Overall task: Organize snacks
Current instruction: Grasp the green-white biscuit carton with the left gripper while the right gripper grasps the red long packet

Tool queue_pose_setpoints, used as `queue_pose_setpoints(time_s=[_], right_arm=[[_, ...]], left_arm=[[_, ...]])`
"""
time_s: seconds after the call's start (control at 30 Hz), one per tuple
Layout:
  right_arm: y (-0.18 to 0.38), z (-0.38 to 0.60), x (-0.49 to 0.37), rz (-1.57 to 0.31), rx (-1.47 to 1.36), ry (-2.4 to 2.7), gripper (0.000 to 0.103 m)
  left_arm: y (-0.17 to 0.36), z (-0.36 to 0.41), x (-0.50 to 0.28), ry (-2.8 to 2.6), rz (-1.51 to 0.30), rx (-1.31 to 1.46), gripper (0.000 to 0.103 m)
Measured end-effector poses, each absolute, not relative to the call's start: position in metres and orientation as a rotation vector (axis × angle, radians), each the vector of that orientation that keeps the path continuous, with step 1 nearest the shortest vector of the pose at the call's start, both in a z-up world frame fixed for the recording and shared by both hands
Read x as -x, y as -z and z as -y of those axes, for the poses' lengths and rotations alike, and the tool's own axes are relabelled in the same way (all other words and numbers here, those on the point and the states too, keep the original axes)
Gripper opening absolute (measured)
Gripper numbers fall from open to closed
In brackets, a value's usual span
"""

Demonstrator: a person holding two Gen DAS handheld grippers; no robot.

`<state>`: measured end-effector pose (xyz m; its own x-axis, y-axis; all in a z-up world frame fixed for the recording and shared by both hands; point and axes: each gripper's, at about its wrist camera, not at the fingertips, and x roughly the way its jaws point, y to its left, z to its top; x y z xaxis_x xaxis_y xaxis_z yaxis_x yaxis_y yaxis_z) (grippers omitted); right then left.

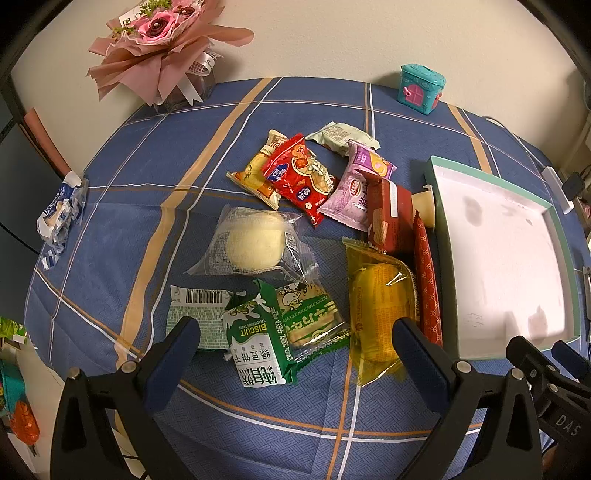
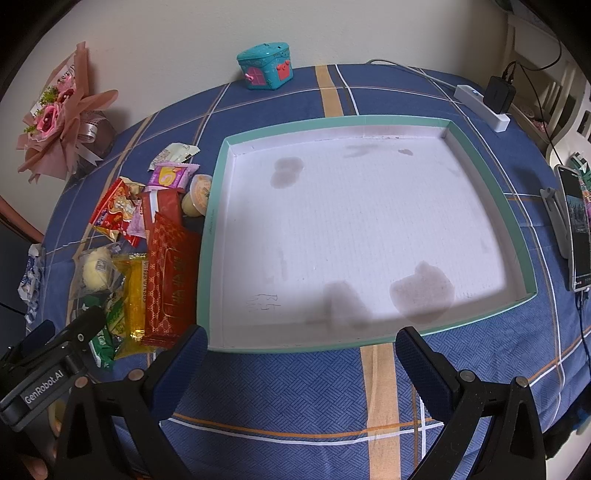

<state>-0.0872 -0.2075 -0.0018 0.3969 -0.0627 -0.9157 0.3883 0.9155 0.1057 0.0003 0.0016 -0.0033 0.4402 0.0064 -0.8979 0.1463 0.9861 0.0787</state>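
Fingers [image 1: 417,354] spread wide on both grippers, holding nothing, snack pile [image 1: 314,229] crowding teal-rimmed tray [image 2: 491,173] left edge

A home is suggested here. A table is draped in a checked cloth [image 2: 280,373]; a paper-wrapped bouquet [image 1: 162,44] and a toy box [image 2: 266,65] are set by the wall.

Pink bouquet [image 1: 159,33] and teal house-shaped toy box [image 2: 266,66] stood against the wall; phone [image 2: 577,236] (on a stand) and power strip [image 2: 482,107] lay at the right edge.
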Motion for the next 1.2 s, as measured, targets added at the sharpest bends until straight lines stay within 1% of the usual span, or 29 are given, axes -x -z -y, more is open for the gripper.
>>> queue_pose_setpoints(time_s=[0.2,0.33,0.47,0.5,0.53,0.67,0.7,0.8,0.87,0.9,0.97,1.0,1.07,1.13,1.17,1.2], right_arm=[[-0.001,0.203,0.087,-1.129,-0.319,0.294,0.103],[-0.01,0.189,0.081,-1.078,-0.316,0.248,0.103],[-0.015,0.163,0.069,-1.049,-0.298,0.173,0.103],[-0.014,0.158,0.066,-1.049,-0.297,0.16,0.102],[-0.013,0.152,0.062,-1.047,-0.298,0.148,0.1],[-0.006,0.14,0.051,-1.057,-0.324,0.117,0.084],[-0.003,0.139,0.049,-1.06,-0.333,0.106,0.082],[0.003,0.132,0.042,-1.065,-0.341,0.078,0.072],[0.003,0.127,0.039,-1.06,-0.327,0.061,0.06],[0.003,0.124,0.038,-1.06,-0.319,0.054,0.058],[0.006,0.121,0.036,-1.072,-0.306,0.048,0.046],[0.008,0.12,0.036,-1.078,-0.303,0.045,0.042],[0.012,0.12,0.034,-1.093,-0.303,0.042,0.038],[0.015,0.12,0.032,-1.103,-0.306,0.042,0.034],[0.016,0.121,0.032,-1.106,-0.307,0.044,0.031],[0.016,0.122,0.032,-1.109,-0.31,0.045,0.03]], left_arm=[[0.001,-0.011,0.0,0.083,-1.091,-0.112,0.103],[-0.006,-0.044,-0.002,-0.007,-1.06,-0.018,0.103],[0.002,-0.075,-0.005,-0.041,-1.097,0.113,0.103],[0.002,-0.085,-0.006,-0.052,-1.042,0.123,0.103],[0.005,-0.09,-0.007,-0.067,-1.069,0.131,0.103],[0.013,-0.107,-0.01,-0.083,-1.107,0.176,0.103],[0.016,-0.104,-0.012,-0.071,-1.137,0.187,0.103],[0.021,-0.097,-0.015,-0.036,-1.173,0.198,0.103],[0.021,-0.093,-0.014,-0.015,-1.173,0.193,0.103],[0.022,-0.09,-0.014,0.003,-1.177,0.196,0.103],[0.022,-0.085,-0.014,0.03,-1.181,0.191,0.103],[0.022,-0.081,-0.014,0.046,-1.185,0.187,0.103],[0.022,-0.075,-0.013,0.07,-1.192,0.179,0.099],[0.025,-0.071,-0.015,0.091,-1.194,0.172,0.086],[0.026,-0.069,-0.015,0.102,-1.201,0.172,0.083],[0.028,-0.067,-0.014,0.116,-1.21,0.173,0.077]])
